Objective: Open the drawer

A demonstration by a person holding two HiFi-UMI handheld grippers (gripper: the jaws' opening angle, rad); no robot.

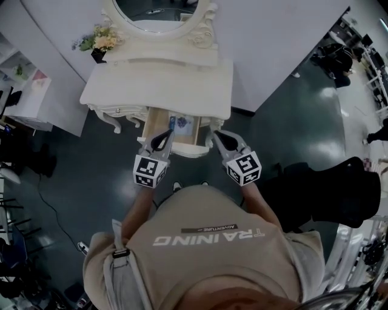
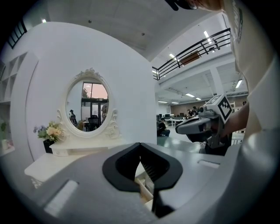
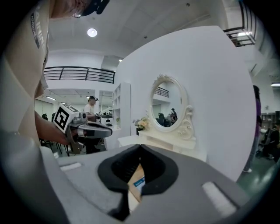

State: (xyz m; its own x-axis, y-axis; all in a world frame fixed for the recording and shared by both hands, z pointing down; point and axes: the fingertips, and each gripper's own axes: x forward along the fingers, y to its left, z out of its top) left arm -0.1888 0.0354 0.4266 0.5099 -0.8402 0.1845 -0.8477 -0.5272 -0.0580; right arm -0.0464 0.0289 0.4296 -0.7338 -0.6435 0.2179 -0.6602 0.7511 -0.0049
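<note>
Drawer (image 1: 156, 121) under dressing table (image 1: 182, 85) stands pulled out toward person. Its front edge runs crosswise, straight ahead of and just below both grippers. Left gripper (image 1: 165, 137) at left front corner, jaws pressed together, nothing pinched. Right gripper (image 1: 217, 137) at right front corner, likewise closed, empty. Neither clearly nearer. Inside drawer: pale card (image 1: 183, 124), small blue item (image 1: 171, 121) beside it.

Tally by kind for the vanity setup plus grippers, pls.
table: 1
mirror: 1
flowers: 1
drawer: 1, open
grippers: 2, left gripper and right gripper
total: 6
</note>
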